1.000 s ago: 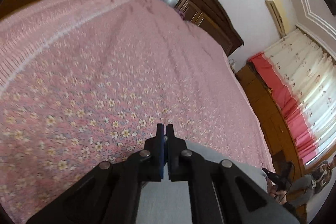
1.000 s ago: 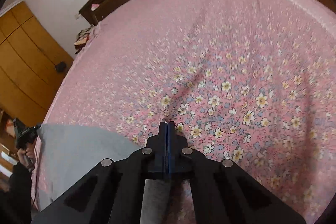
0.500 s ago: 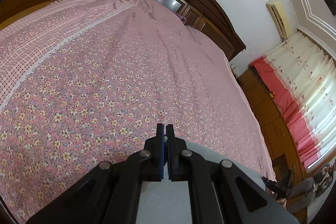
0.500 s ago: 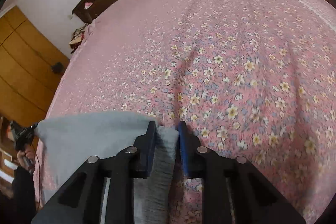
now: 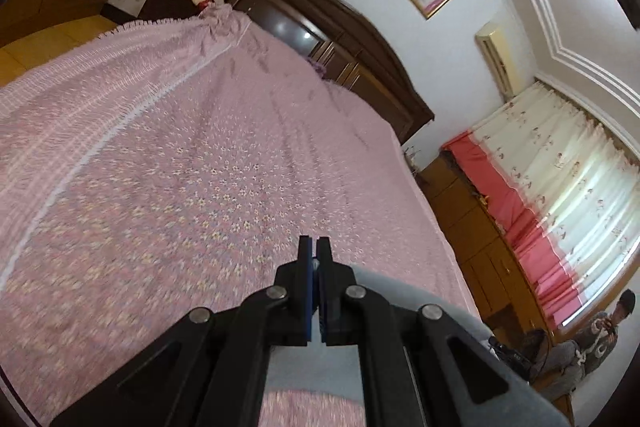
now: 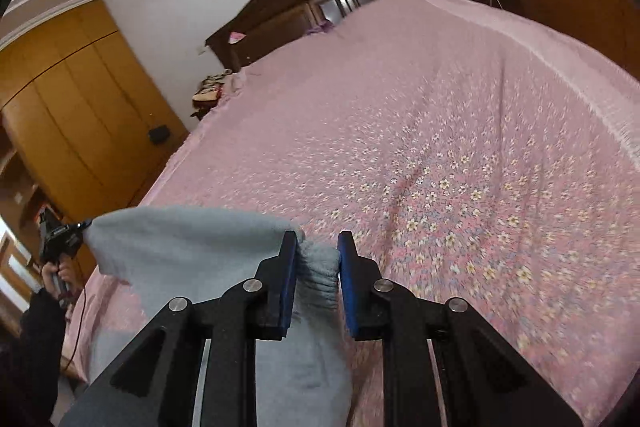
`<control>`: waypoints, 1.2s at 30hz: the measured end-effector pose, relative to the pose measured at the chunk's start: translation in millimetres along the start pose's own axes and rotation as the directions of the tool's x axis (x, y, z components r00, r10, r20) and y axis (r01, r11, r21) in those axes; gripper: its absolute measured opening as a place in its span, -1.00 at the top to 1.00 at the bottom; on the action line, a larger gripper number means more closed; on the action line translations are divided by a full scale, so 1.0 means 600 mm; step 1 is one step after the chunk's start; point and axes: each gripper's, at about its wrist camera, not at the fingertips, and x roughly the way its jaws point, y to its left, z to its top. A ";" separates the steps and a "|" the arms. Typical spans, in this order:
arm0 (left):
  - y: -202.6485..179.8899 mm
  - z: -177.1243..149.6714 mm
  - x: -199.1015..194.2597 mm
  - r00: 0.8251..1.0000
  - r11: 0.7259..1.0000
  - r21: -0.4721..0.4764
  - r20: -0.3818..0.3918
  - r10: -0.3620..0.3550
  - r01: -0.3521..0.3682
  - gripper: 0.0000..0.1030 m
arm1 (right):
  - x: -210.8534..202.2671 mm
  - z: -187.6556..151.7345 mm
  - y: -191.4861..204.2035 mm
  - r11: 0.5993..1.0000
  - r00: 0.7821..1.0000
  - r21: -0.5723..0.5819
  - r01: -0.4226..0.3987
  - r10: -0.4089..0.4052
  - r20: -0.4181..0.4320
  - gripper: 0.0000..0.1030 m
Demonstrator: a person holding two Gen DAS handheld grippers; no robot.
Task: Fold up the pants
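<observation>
I have the grey pants lifted over the bed. My left gripper is clamped on one corner; my right gripper, just parted slightly, has the ribbed waistband between its jaws. I judge the fold-over comes next: carry both corners forward evenly.

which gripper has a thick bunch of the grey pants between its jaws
The right gripper: its jaws, just opened wider, stand apart around a ribbed bunch of grey pants; the left gripper has them pressed together.
</observation>
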 end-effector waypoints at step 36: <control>0.063 -0.367 -0.296 0.998 0.997 -0.052 -0.010 0.061 -0.061 0.96 | -0.116 -0.251 0.081 0.993 0.979 -0.119 0.021 -0.045 -0.200 0.62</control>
